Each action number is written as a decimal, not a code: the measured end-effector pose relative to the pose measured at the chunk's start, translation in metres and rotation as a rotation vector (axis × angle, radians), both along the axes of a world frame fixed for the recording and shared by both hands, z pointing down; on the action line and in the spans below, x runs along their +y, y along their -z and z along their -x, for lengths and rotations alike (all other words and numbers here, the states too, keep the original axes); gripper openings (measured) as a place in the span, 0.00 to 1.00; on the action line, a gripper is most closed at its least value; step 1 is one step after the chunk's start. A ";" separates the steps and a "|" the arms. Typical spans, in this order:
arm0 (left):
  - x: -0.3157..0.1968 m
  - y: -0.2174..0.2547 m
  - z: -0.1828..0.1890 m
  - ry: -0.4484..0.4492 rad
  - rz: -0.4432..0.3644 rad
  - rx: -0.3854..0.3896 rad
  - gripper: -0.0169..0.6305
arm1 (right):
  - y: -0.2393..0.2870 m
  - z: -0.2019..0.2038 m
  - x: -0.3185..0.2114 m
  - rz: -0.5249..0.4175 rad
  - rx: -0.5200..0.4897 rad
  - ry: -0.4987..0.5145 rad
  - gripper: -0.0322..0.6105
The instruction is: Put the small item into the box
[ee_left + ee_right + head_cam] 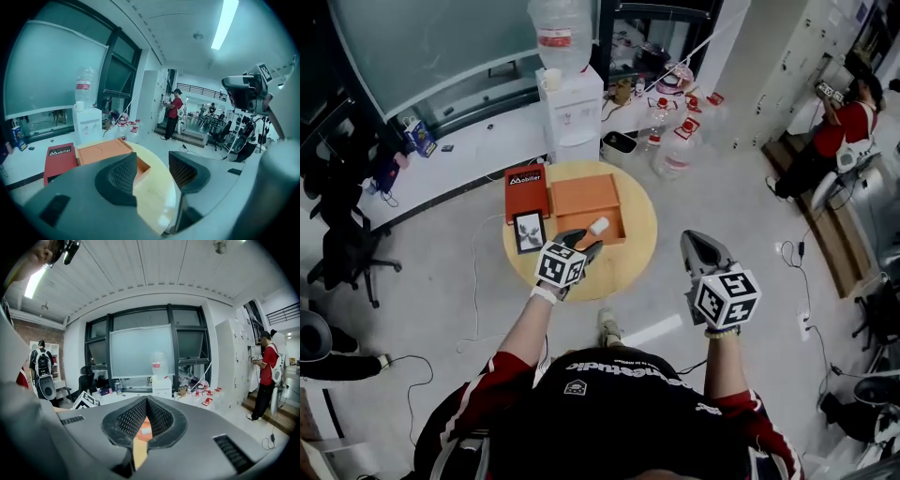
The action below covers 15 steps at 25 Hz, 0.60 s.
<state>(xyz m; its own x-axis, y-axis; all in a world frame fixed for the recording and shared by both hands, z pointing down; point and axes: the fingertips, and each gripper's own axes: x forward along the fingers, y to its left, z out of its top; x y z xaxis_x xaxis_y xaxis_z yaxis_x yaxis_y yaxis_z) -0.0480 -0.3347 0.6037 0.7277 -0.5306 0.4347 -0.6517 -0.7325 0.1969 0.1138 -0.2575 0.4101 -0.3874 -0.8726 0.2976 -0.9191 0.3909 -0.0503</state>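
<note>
An orange box (586, 197) lies open on the round wooden table (633, 258). A small white item (598, 225) rests in the box's near right part. My left gripper (579, 242) hovers just in front of it, open, with nothing between its fingers. Between its jaws, the left gripper view (152, 173) shows the orange box (101, 151) and bare tabletop. My right gripper (694, 246) is off the table's right edge, above the floor, shut and empty. A slit under its closed tips (146, 401) shows the orange box and the white item (146, 431).
A red box (526, 190) and a small framed picture (528, 231) sit on the table's left side. Behind the table are a water dispenser (572, 103) and several water bottles (675, 150). A person in red (839, 131) stands far right. Office chairs (347, 244) stand at the left.
</note>
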 end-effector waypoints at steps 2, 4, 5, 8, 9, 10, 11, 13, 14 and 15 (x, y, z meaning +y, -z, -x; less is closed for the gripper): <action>0.008 0.015 0.003 -0.009 -0.023 0.002 0.38 | 0.000 0.004 0.004 -0.001 -0.008 0.006 0.09; 0.015 0.030 0.009 -0.015 -0.051 -0.002 0.38 | 0.000 0.010 0.007 0.000 -0.021 0.014 0.09; 0.017 0.037 0.013 -0.010 -0.062 0.005 0.38 | 0.000 0.015 0.007 0.000 -0.028 0.020 0.09; 0.024 0.063 0.027 0.026 -0.084 0.058 0.38 | 0.004 0.025 0.007 -0.009 -0.040 0.040 0.09; 0.027 0.072 0.030 0.036 -0.094 0.072 0.38 | 0.006 0.028 0.008 -0.013 -0.040 0.045 0.09; 0.030 0.081 0.033 0.041 -0.107 0.081 0.38 | 0.008 0.031 0.008 -0.017 -0.041 0.050 0.09; 0.032 0.090 0.036 0.045 -0.123 0.086 0.38 | 0.011 0.033 0.008 -0.021 -0.041 0.054 0.09; 0.036 0.108 0.043 0.057 -0.158 0.096 0.38 | 0.015 0.040 0.009 -0.028 -0.044 0.064 0.09; 0.038 0.117 0.047 0.066 -0.174 0.105 0.38 | 0.016 0.043 0.009 -0.032 -0.045 0.070 0.09; 0.041 0.126 0.051 0.075 -0.189 0.114 0.38 | 0.018 0.045 0.009 -0.036 -0.047 0.076 0.09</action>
